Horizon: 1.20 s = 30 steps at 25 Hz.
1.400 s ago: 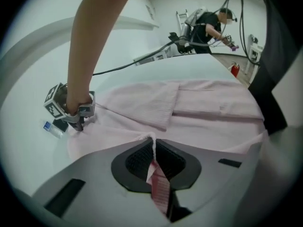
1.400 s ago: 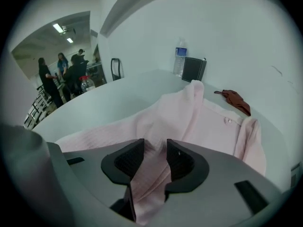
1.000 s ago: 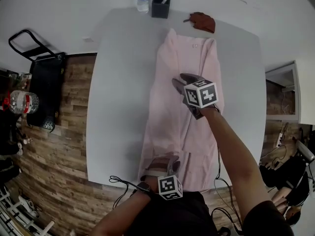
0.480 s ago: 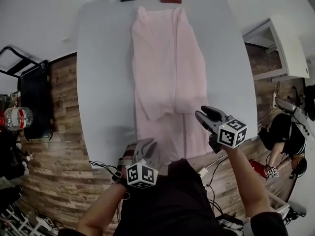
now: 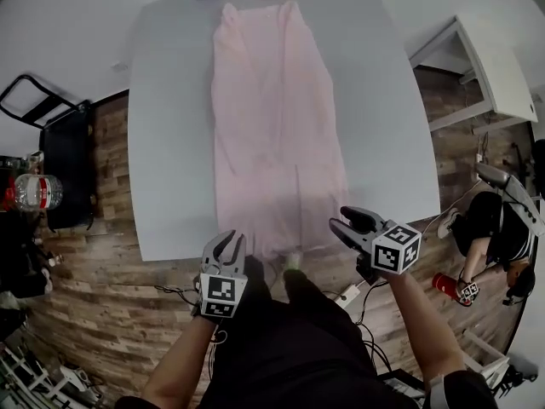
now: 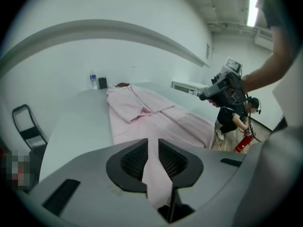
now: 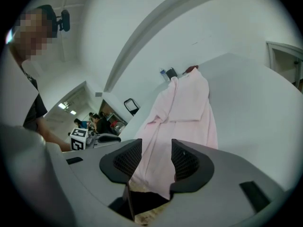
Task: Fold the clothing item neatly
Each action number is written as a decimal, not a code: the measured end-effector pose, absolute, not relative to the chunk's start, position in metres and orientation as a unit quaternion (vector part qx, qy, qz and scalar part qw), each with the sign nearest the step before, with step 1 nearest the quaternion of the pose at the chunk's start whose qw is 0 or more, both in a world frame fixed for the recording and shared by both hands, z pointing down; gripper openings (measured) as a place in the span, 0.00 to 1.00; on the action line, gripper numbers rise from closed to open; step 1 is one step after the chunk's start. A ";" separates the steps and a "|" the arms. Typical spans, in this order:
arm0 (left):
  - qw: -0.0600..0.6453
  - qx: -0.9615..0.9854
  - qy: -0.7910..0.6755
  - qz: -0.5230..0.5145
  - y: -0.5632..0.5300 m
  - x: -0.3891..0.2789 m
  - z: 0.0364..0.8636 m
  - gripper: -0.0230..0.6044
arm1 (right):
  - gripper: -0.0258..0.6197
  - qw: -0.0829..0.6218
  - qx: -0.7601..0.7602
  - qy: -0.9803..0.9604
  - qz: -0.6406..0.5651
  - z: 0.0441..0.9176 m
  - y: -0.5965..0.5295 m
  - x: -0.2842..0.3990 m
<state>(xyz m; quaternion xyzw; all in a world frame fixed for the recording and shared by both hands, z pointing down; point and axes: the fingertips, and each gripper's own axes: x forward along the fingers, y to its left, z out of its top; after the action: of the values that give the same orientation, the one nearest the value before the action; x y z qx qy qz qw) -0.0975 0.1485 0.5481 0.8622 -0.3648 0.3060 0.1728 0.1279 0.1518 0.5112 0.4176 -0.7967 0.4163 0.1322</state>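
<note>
The pink garment lies lengthwise down the table with its sides folded in and its hem at the near edge by us. Our left gripper has just been closing and now pinches 1 hem corner. The right gripper has just been opening, jaws spread with hem fabric between them, not squeezed as far as we can tell. We reckon this is the start of the end-to-end fold, so next up is clamping the right side, then carrying both corners evenly toward the collar.
</note>
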 end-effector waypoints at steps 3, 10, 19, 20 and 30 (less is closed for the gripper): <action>0.200 0.845 -0.387 0.311 0.176 -0.104 0.560 0.13 | 0.31 0.157 0.393 -0.806 0.414 0.524 0.186 0.128; 0.360 0.782 -0.419 0.289 0.232 -0.084 0.615 0.24 | 0.31 0.174 0.308 -0.845 0.400 0.527 0.236 0.086; 0.305 0.720 -0.505 0.366 0.227 -0.071 0.655 0.34 | 0.31 0.196 0.273 -0.836 0.434 0.558 0.287 0.079; 0.298 0.720 -0.506 0.371 0.226 -0.069 0.653 0.24 | 0.31 0.197 0.270 -0.836 0.436 0.558 0.287 0.077; 0.368 0.788 -0.332 0.366 0.285 -0.040 0.656 0.41 | 0.33 0.229 0.306 -0.796 0.469 0.616 0.288 0.103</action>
<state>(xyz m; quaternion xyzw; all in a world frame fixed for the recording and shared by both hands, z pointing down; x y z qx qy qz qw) -0.0396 0.2846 0.6558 0.7877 -0.3321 0.3656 0.3681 0.1032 0.2877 0.6155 0.3064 -0.7964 0.4686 0.2285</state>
